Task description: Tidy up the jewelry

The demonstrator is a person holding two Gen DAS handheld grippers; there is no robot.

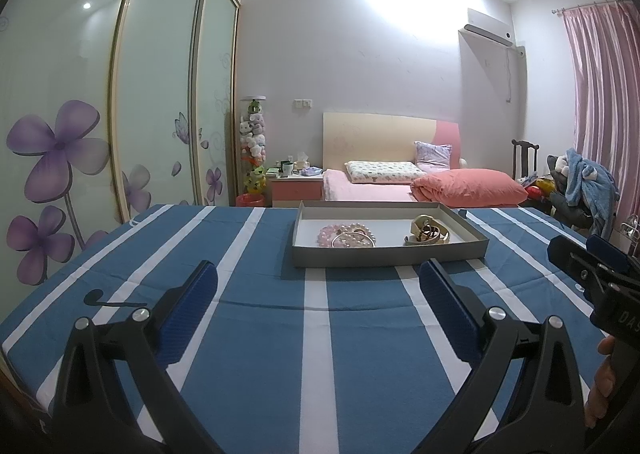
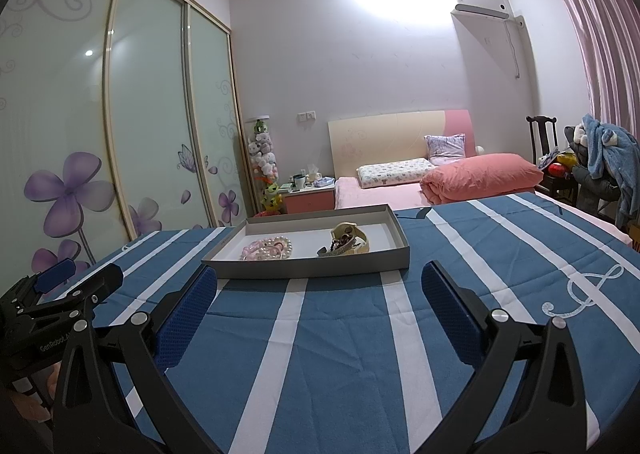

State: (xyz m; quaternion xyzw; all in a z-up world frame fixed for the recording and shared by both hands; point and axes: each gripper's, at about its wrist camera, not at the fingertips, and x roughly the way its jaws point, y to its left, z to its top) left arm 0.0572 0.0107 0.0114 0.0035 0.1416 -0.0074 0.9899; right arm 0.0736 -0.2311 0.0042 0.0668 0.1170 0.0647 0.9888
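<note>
A shallow grey tray (image 1: 384, 255) (image 2: 308, 269) rests on the blue-and-white striped cloth, near its far edge. Inside it, pink and pearl bead bracelets (image 1: 347, 238) (image 2: 267, 248) lie in a heap on the left. On the right of the tray lies a cream watch tangled with dark bracelets (image 1: 427, 234) (image 2: 345, 242). My left gripper (image 1: 319, 286) is open and empty, hovering over the cloth just short of the tray's near wall. My right gripper (image 2: 319, 286) is likewise open and empty, also in front of the tray. Each gripper appears at the edge of the other's view.
The striped cloth (image 1: 320, 354) covers a table with bare surface in front of the tray. Beyond it stand a bed with a pink duvet (image 1: 470, 181), a bedside cabinet (image 1: 297, 189), sliding wardrobe doors (image 1: 120, 113) on the left and a chair with blue clothing (image 1: 588, 185) on the right.
</note>
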